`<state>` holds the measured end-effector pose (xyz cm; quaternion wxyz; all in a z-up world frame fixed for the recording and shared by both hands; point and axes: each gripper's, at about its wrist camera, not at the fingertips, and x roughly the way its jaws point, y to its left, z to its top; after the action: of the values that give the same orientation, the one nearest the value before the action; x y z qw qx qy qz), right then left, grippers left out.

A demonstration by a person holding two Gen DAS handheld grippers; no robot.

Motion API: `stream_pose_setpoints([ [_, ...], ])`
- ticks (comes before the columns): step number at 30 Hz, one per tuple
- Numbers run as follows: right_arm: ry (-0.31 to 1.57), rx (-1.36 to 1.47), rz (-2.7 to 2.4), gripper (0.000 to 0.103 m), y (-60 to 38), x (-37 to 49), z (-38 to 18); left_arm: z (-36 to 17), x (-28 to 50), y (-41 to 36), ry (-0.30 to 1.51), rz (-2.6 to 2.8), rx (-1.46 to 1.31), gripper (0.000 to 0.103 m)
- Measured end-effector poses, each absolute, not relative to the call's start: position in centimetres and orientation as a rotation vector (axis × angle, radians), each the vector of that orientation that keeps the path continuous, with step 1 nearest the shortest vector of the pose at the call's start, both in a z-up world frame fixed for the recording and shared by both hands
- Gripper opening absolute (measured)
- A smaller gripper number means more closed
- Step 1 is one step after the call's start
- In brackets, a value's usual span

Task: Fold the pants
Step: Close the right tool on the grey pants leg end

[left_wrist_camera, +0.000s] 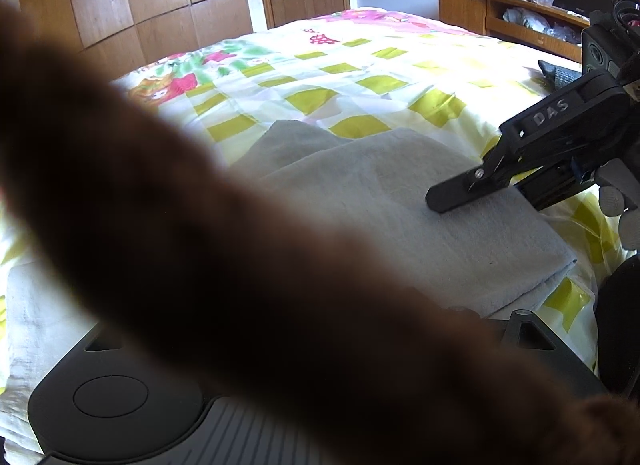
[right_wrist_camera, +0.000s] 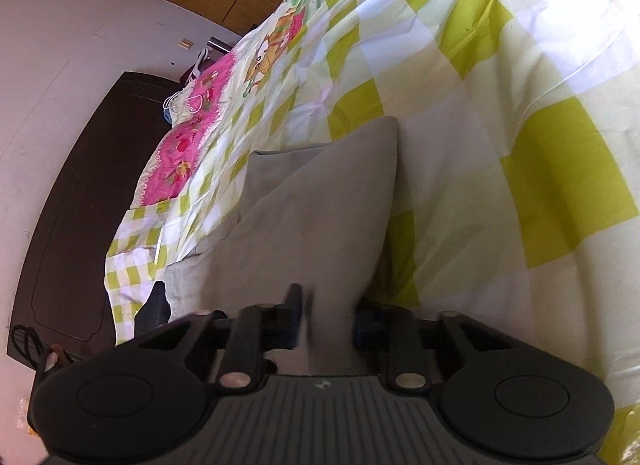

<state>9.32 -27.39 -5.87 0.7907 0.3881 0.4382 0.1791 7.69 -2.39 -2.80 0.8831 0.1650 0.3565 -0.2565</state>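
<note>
A: Where are the pants [left_wrist_camera: 400, 209] now?

B: On the bed [left_wrist_camera: 360, 77], near my edge of it, lying on the checked quilt as a thick grey bundle of several layers. My right tool [right_wrist_camera: 326, 317] is clenched on the near fold; in the right wrist view the cloth runs up between its two fingers [right_wrist_camera: 294, 319] and rises in a peak beyond them.

A: And your left tool?

B: I cannot tell. Something brown and blurred [left_wrist_camera: 240, 265] lies across the left wrist lens and hides its fingers altogether. Only the base shows.

A: Which way does the bundle point?

B: In the left wrist view its long axis runs from the near right corner back towards the far left, slantwise to the bed's edge. The folded edge on the right looks clean; a lower layer pokes out at the far end.

A: So how should the step go?

B: I judge I am laying or pressing the last fold. I would bring the gripped edge down square over the lower layers, keep the cloth taut so no crease is trapped, and let go only once it lies flat. The hidden left side worries me: I would move it slowly.
</note>
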Motion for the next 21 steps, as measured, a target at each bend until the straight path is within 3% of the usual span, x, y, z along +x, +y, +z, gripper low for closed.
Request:
stream_pose_setpoints([
  [5,0.89,0.892,0.337,0.022,-29.2,7.6,-5.7,-2.8,7.3,-3.2,0.75,-0.53,0.353,0.089],
  [21,0.806,0.818,0.097,0.022,-35.1,2.5,-1.0,-2.3,3.4,-9.1,0.744,-0.661,0.353,0.089],
])
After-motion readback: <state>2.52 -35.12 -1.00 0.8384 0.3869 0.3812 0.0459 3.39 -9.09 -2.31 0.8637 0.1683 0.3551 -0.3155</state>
